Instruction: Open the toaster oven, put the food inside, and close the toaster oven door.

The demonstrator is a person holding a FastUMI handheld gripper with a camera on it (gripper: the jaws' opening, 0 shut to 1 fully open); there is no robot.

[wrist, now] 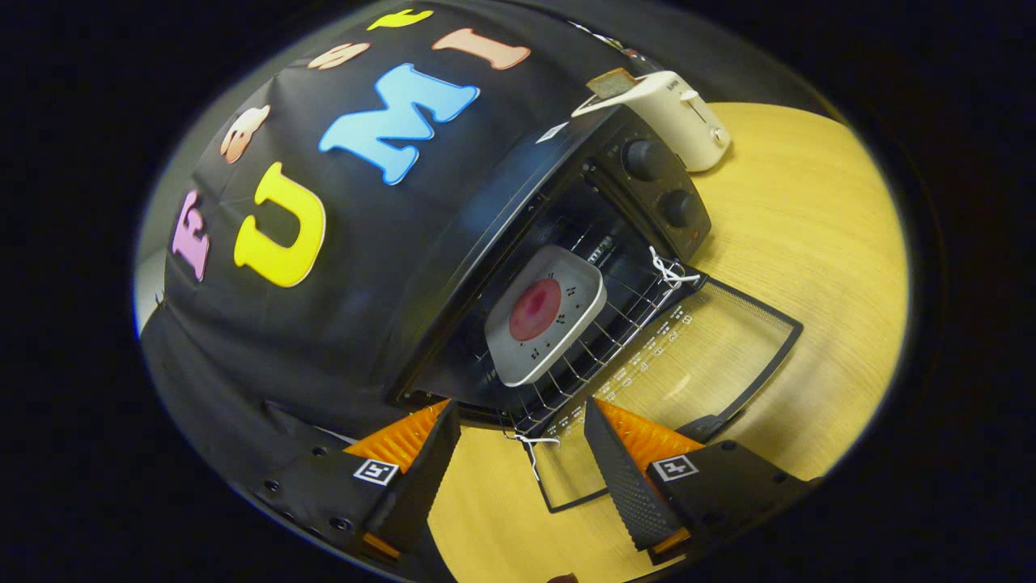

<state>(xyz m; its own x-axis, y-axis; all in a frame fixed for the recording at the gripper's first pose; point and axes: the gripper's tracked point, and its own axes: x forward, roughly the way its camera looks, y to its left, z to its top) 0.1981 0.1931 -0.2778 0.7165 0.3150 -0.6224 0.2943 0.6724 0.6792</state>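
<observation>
Fingers of the gripper [518, 461] stand spread wide apart with nothing between them but bare wooden table [809, 243]; their inner faces are black and textured, their outer sides ribbed orange, and each carries a small square marker on its black base. Just ahead of the fingertips hangs the toaster oven door [688, 364], swung fully down and lying flat over the table, its glass letting the wood grain show through. A bit of white string is tied at each end of the door's hinge line, one by the left fingertip, one by the far corner near the knobs.

Beyond the door, the toaster oven [518, 267] gapes open. On its wire rack [615, 332], which reaches out to the door's edge, sits a white square-ish plate [579, 312] with rounded corners, and on the plate lies a round reddish piece of food [535, 309]. The plate rests inside the cavity, apart from the fingers.

Two black knobs [660, 182] sit on the oven's control panel to the right of the opening. Past the oven, on the table, stands a cream-coloured pop-up toaster [680, 113] with a slice of bread [613, 82] poking from its slot.
</observation>
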